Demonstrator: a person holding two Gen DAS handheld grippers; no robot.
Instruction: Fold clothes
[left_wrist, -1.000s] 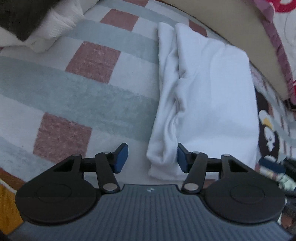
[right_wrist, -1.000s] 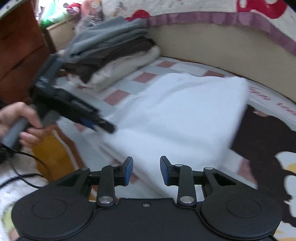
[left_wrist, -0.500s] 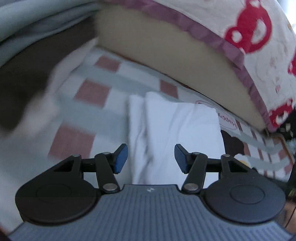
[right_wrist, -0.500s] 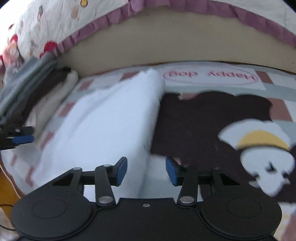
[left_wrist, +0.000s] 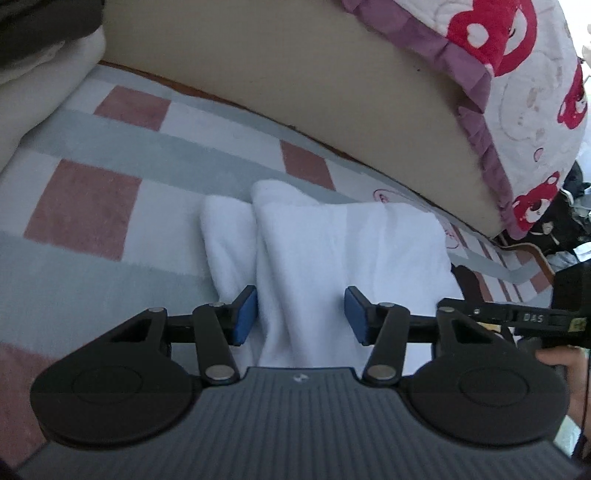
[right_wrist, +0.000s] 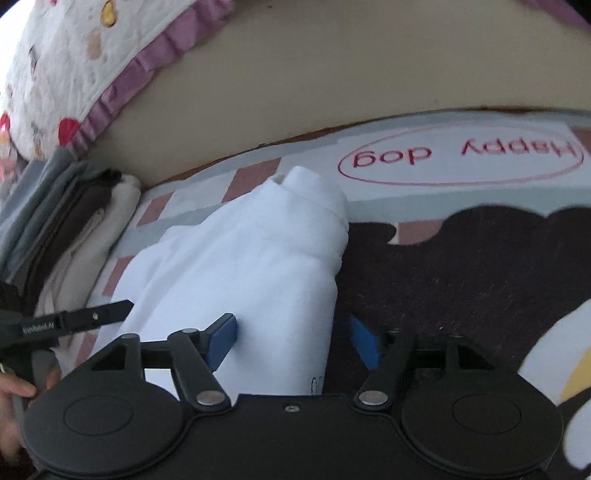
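A folded white garment (left_wrist: 332, 243) lies on a checked rug (left_wrist: 110, 177). My left gripper (left_wrist: 301, 319) is open, its blue pads astride the garment's near left edge. In the right wrist view the same garment (right_wrist: 240, 266) lies lengthwise; my right gripper (right_wrist: 291, 339) is open, its pads on either side of the garment's near right edge. The right gripper also shows at the right of the left wrist view (left_wrist: 517, 317), and the left gripper shows at the left of the right wrist view (right_wrist: 74, 321).
A stack of folded clothes (right_wrist: 55, 221), grey, brown and cream, sits left of the garment. A beige mattress side (left_wrist: 295, 74) under a bear-print quilt (left_wrist: 517, 74) runs behind. The rug has a "Happy dog" label (right_wrist: 461, 155) and a dark patch (right_wrist: 480, 266).
Both grippers have swung from the garment's left side and corner to its near end, and both now straddle its edges. The right gripper's jaws have opened wider.
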